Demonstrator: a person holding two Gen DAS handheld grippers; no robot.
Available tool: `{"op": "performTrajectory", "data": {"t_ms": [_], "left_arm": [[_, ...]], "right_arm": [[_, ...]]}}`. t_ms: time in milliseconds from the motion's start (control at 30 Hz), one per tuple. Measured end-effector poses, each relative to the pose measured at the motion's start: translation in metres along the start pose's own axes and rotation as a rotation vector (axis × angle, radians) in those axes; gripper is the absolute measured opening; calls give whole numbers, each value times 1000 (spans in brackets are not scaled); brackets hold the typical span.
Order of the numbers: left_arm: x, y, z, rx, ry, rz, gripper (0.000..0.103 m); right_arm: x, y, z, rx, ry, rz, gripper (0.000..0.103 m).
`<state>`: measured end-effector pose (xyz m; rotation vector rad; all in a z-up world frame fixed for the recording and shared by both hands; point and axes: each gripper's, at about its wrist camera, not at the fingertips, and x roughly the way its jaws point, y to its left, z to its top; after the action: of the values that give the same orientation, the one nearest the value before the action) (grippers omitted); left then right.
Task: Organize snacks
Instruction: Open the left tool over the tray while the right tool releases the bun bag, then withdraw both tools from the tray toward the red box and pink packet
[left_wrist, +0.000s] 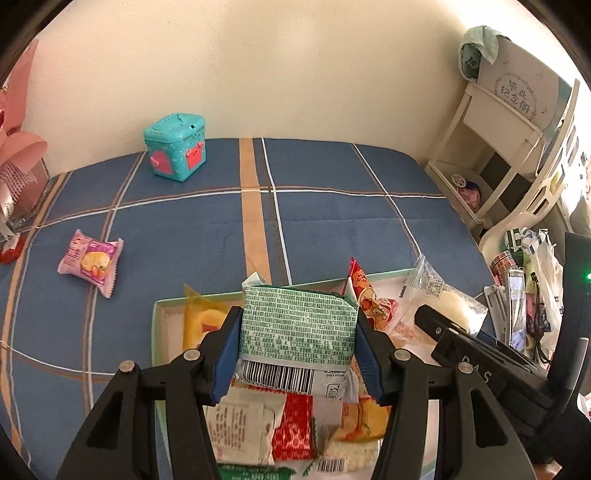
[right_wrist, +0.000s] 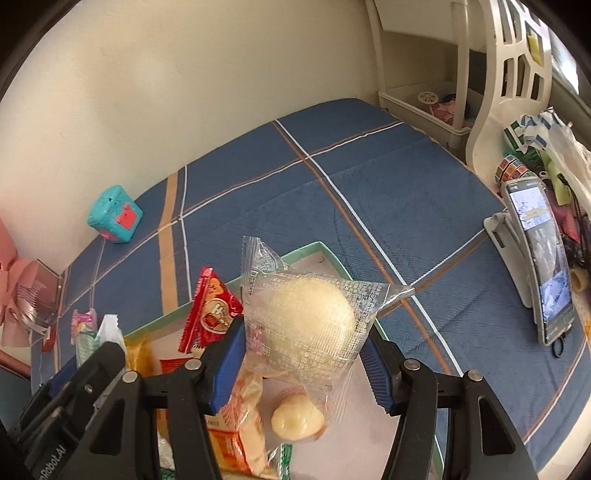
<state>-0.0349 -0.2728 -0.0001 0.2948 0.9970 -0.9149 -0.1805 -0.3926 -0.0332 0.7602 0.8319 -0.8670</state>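
Left hand-held gripper (left_wrist: 297, 332) is clamped on a green-printed snack packet (left_wrist: 299, 325), held above a pale green tray (left_wrist: 159, 332) of mixed snacks on the blue plaid table (left_wrist: 332, 221). Right hand-held gripper (right_wrist: 306, 343) is clamped on a clear-wrapped cream bun (right_wrist: 306, 317) over the same tray. Both packets seem mid-placement; next, each needs lowering into a free spot and releasing. A pink snack packet (left_wrist: 90, 262) lies apart on the table.

You had a green-printed snack packet (left_wrist: 299, 325) barcode-down, pinched above the pale green tray (left_wrist: 157, 332), a clear-wrapped cream bun (right_wrist: 306, 317) gripped over that tray's corner, red, yellow and white packets piled inside, a pink packet (left_wrist: 91, 262) flat on the blue cloth, well apart.
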Motion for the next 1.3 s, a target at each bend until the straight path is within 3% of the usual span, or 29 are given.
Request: {"op": "performTrajectory", "data": {"t_ms": [700, 933, 1300], "left_arm": [[37, -6, -5, 16, 107, 20, 60], [21, -3, 1, -4, 99, 12, 67], [-30, 7, 18, -35, 58, -1, 69]], "right_arm": [[28, -2, -13, -4, 121, -50, 66], [16, 7, -8, -34, 113, -70, 71], [-31, 29, -2, -89, 49, -63, 79]]}}
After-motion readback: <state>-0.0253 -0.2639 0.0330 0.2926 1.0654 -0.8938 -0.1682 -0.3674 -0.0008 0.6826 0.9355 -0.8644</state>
